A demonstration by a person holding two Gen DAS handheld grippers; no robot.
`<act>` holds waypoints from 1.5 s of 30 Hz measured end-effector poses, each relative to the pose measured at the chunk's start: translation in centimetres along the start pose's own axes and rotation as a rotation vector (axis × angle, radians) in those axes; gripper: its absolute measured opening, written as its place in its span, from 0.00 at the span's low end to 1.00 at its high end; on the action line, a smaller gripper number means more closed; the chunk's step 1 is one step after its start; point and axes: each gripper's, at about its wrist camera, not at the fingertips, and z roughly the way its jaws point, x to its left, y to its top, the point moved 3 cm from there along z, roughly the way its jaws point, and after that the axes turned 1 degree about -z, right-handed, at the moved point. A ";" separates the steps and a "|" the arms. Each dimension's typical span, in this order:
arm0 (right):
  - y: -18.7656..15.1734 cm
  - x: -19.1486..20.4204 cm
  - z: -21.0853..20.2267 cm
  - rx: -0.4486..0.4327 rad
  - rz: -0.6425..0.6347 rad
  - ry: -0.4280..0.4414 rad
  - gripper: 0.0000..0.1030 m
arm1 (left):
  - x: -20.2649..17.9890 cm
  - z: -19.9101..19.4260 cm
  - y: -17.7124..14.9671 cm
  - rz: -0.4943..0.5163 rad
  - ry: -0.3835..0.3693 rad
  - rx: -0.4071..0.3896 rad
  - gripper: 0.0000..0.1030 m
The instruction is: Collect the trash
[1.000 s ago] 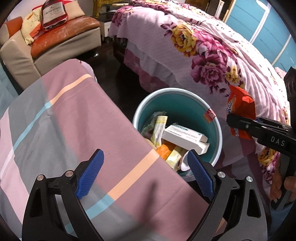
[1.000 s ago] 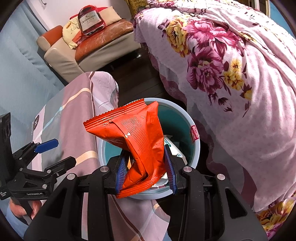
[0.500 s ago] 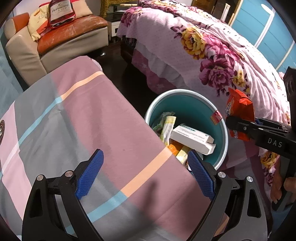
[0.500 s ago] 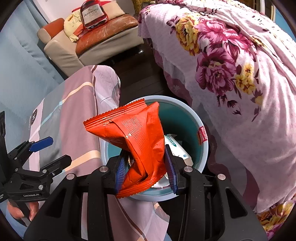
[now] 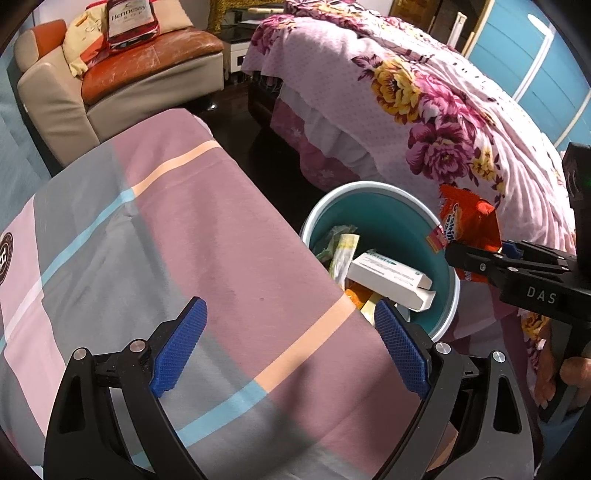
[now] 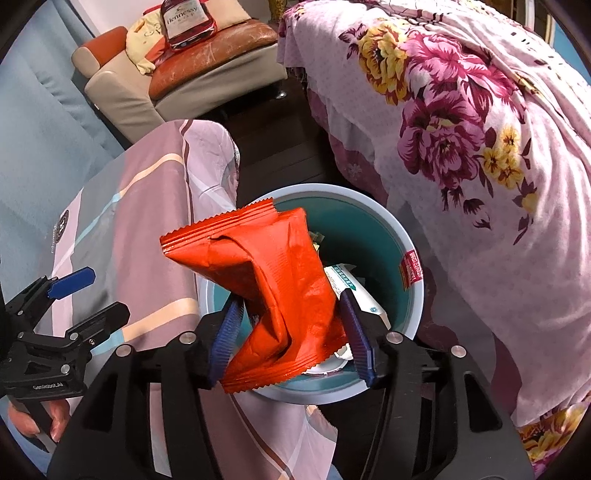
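A crumpled orange snack bag (image 6: 280, 280) hangs between the blue pads of my right gripper (image 6: 290, 306), directly over a teal bin (image 6: 406, 236). The jaws are opening. A dark gap shows between the left pad and the bag, and the right pad is still at its edge. In the left wrist view the same bag (image 5: 469, 221) and right gripper (image 5: 465, 254) sit at the bin's (image 5: 369, 184) right rim. A white box (image 5: 388, 273) and several wrappers lie inside. My left gripper (image 5: 290, 306) is open and empty above a striped cloth (image 5: 184, 229).
A bed under a pink floral cover (image 6: 461, 129) stands close to the right of the bin. A sofa (image 5: 122, 85) with a bottle-shaped cushion (image 5: 129, 22) is at the back left. Dark floor (image 5: 266, 155) runs between the cloth-covered surface and the bed.
The right gripper's jaws have spread wider around the orange bag, which now sits looser between the pads. The bin has come a little closer under it. The left gripper has hardly moved.
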 end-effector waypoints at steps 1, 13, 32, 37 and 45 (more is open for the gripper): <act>0.0 0.0 0.0 0.000 0.000 -0.002 0.56 | 0.0 0.0 0.0 0.001 0.001 -0.001 0.90; -0.3 0.4 -1.4 -0.008 0.026 0.050 0.78 | 0.5 -1.2 -0.5 -0.029 -0.003 -0.016 0.90; -3.9 3.0 -7.2 -0.079 -0.071 -0.115 0.93 | 1.2 -6.1 -3.5 -0.061 0.033 -0.053 0.96; -5.5 3.3 -8.8 -0.100 -0.060 -0.115 0.93 | 1.5 -7.3 -4.7 -0.075 0.047 -0.063 0.96; -7.7 4.1 -10.5 -0.123 -0.055 -0.114 0.93 | 1.6 -9.0 -6.8 -0.092 0.052 -0.081 0.96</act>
